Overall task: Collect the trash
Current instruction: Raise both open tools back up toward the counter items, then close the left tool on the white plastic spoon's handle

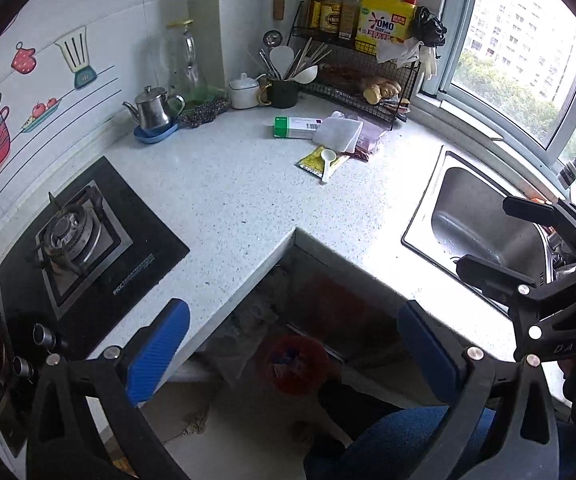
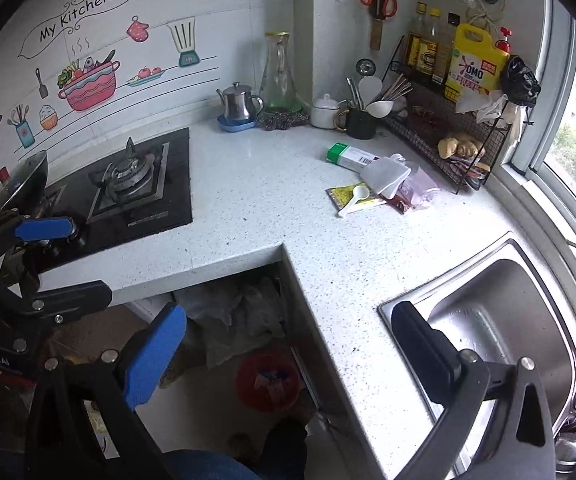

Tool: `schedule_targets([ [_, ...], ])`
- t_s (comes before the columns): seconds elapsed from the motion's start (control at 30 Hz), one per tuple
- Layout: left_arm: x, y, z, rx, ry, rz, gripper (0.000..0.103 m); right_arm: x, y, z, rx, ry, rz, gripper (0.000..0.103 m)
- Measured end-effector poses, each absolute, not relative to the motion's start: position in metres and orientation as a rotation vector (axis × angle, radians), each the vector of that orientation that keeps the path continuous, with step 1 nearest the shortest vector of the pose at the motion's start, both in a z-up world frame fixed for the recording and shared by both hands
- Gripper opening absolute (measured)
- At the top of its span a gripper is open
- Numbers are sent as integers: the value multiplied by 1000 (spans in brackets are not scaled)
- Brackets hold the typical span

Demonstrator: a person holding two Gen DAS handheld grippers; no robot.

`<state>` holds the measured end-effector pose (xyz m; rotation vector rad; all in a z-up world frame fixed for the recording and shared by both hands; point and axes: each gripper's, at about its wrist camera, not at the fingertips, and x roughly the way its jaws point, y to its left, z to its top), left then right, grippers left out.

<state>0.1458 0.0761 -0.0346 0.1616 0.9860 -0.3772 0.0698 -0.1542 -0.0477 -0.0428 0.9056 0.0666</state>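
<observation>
A small pile of trash lies on the speckled counter (image 1: 227, 200) in front of the wire rack. It holds a green-and-white box (image 1: 298, 127) (image 2: 350, 156), a white packet (image 1: 338, 134) (image 2: 384, 176), a yellow sachet (image 1: 312, 160) (image 2: 344, 196), a white plastic spoon (image 1: 328, 162) (image 2: 354, 198) and purple and red wrappers (image 1: 368, 142) (image 2: 420, 188). A red bin (image 1: 294, 364) (image 2: 267, 382) with scraps inside stands on the floor under the counter's inner corner. My left gripper (image 1: 292, 354) (image 2: 89, 258) is open and holds nothing, above the bin. My right gripper (image 2: 288, 344) (image 1: 484, 234) is open too, near the sink.
A gas stove (image 1: 75, 236) is set in the counter at left, and a steel sink (image 2: 500, 320) at right. A steel kettle (image 1: 153, 110), a glass carafe, a white jar, a utensil cup (image 1: 283, 92) and a rack (image 1: 368, 80) of bottles line the back wall. Bags lie under the counter.
</observation>
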Motion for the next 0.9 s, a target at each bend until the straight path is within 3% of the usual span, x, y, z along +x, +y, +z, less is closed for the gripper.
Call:
schedule_targets([
  [0.4,250,16,-42,185,1020,-411,103,139,-221,-45,-21,865,-20,102],
  [0.9,381,-68,-99,233,1173,-451,103,227,-312,-90,116,1018,-37,102],
])
